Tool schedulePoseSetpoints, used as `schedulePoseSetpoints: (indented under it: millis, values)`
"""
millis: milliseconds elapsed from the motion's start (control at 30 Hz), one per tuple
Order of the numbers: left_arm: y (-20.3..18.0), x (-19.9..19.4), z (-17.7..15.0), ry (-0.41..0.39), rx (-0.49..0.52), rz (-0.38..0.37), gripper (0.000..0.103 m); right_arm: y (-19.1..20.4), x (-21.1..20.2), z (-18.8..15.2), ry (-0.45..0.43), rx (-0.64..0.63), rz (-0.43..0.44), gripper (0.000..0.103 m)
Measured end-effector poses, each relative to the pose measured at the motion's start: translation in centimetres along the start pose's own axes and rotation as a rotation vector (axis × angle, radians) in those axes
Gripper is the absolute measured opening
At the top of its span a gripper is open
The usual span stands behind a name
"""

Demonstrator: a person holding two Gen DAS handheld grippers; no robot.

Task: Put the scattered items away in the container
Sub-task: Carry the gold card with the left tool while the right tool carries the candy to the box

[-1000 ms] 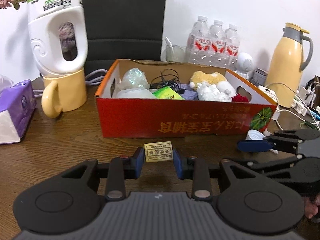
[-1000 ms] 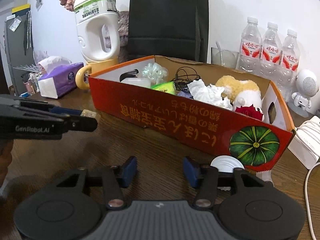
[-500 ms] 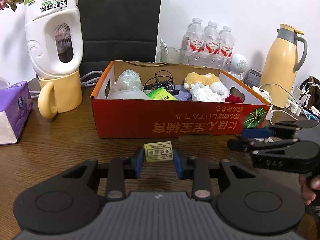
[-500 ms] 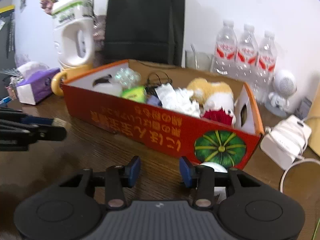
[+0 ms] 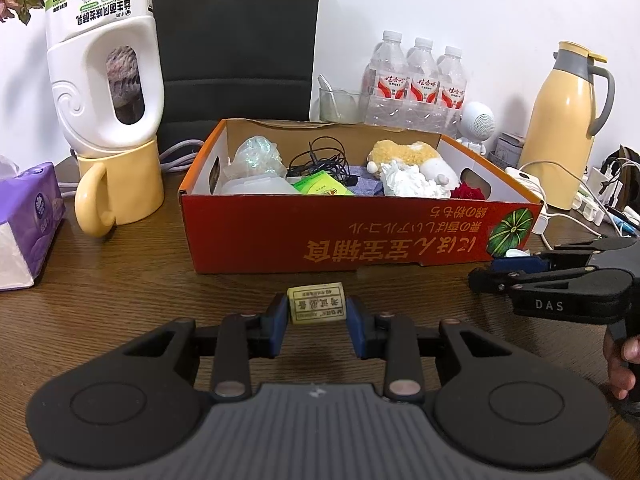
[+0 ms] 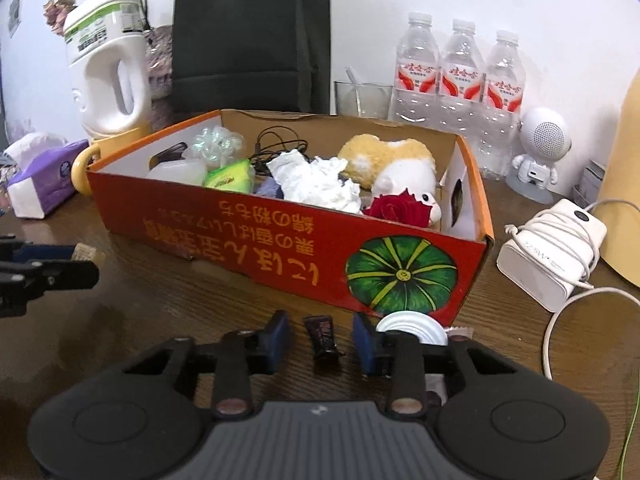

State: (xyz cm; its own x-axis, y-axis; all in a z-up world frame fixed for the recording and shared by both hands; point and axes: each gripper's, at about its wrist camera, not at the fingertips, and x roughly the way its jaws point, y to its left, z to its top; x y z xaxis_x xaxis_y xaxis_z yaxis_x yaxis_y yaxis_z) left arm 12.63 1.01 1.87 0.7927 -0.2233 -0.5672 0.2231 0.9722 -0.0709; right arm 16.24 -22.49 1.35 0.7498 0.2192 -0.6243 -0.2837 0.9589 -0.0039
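A red cardboard box (image 5: 360, 240) (image 6: 280, 248) stands in the middle of the wooden table, holding a plush toy, crumpled tissue, cables, a red rose and other bits. My left gripper (image 5: 317, 312) is shut on a small yellow labelled block (image 5: 316, 307), just in front of the box. My right gripper (image 6: 320, 338) sits at the box's front right corner, and its jaws are closing. A small dark packet (image 6: 322, 336) lies between them, with a gap showing on both sides. A white round lid (image 6: 412, 328) rests just right of the right finger.
A white detergent jug (image 5: 104, 64) stands in a yellow mug (image 5: 116, 188) at the left, beside a purple tissue pack (image 5: 28, 220). Behind the box are water bottles (image 5: 416, 80) and a black bag (image 5: 236, 40). A yellow thermos (image 5: 560, 128) and a white charger (image 6: 552, 256) with cables lie at the right.
My right gripper has shifted toward the box's pumpkin-printed corner and its jaws have narrowed; the dark packet now lies between them. The left gripper still holds the yellow block in place.
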Motion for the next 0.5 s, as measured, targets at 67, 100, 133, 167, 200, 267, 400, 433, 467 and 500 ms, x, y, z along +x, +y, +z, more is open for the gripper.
schedulePoseSetpoints:
  millis: [67,100,133,167,200,267,400,433,467,500]
  values:
    - [0.0,0.0,0.0,-0.002,0.002,-0.001,0.032,0.3,-0.2,0.0,0.006,-0.017,0.01,0.021]
    - [0.0,0.0,0.0,-0.003,0.006,0.0,0.032,0.4,-0.2,0.0,0.01,-0.018,0.008,0.021]
    - [-0.1,0.0,-0.1,-0.004,0.01,0.002,0.032,0.3,-0.1,0.1,0.016,-0.001,0.007,0.02]
    - [-0.2,0.0,-0.1,-0.005,0.017,0.005,0.032,0.2,-0.1,0.2,0.021,0.027,0.006,0.016]
    - [-0.4,0.1,-0.1,-0.005,0.022,0.009,0.032,0.2,-0.1,0.2,0.025,0.038,-0.001,0.01]
    - [-0.6,-0.2,-0.1,-0.013,0.017,0.005,0.032,0.6,-0.3,0.2,0.035,0.041,-0.011,0.009]
    - [-1.2,-1.4,-0.3,-0.03,-0.007,-0.011,0.032,1.5,-1.5,-0.3,0.023,0.09,0.004,0.008]
    - [-1.5,-2.0,-0.6,-0.034,-0.015,-0.015,0.032,1.9,-2.3,-0.4,0.007,0.096,0.003,0.008]
    - [-1.6,-2.5,-1.0,-0.037,-0.021,-0.018,0.032,2.2,-3.3,-0.5,-0.015,0.102,0.005,0.008]
    - [-1.9,-3.0,-1.2,-0.039,-0.024,-0.019,0.032,2.5,-4.3,-0.6,-0.041,0.111,0.009,0.008]
